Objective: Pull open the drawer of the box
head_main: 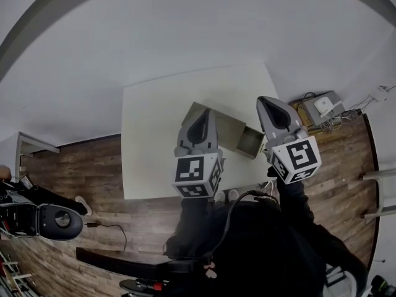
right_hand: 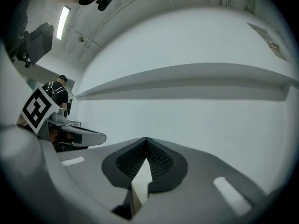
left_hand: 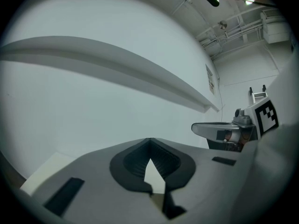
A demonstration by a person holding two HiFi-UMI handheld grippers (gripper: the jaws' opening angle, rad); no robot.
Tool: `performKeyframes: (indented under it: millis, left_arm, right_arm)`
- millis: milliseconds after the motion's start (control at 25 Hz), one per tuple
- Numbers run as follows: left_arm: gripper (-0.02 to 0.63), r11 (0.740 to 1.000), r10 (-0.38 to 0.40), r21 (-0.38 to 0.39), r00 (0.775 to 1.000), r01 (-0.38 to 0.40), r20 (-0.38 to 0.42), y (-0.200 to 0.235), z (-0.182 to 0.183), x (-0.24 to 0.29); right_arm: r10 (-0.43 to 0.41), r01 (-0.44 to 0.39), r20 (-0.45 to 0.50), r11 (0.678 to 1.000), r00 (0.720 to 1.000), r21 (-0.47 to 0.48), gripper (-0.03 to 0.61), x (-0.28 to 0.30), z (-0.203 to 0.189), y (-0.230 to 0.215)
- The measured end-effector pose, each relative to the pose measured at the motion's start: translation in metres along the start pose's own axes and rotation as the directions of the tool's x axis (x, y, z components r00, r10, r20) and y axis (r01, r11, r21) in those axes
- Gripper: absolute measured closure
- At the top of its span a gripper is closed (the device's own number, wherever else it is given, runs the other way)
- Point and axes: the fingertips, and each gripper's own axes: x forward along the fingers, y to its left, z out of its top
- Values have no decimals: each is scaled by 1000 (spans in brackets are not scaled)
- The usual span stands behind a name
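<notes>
Looking down from my head, I see the box lying on the white table, and it lies below both of my grippers, not in front of them. Its long side runs at a slant from the far left to the near right, and the drawer stands out at the near right end, so it seems to me already pulled out some way. My left gripper hangs over the left part of the box and covers it from my eyes. My right gripper hangs just beside the drawer end, on its right, so I judge that the right hand is the nearer one to the drawer. Both grippers are closed with nothing between the jaws; in each gripper view the tips meet. Neither gripper view shows the box at all, only the pale wall and the other gripper at the side, so the jaws point away over the table and not down. To go on pulling, I think the right gripper must tip down and open first.
</notes>
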Motion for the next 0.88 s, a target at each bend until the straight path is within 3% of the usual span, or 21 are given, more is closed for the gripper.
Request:
performKeyframes:
  millis: [880]
  left_arm:
    - [620, 999, 29, 34, 1000, -29, 3, 3, 2, -19]
  right_arm:
    - [34, -34, 16, 999, 999, -8, 578, -4, 4, 20]
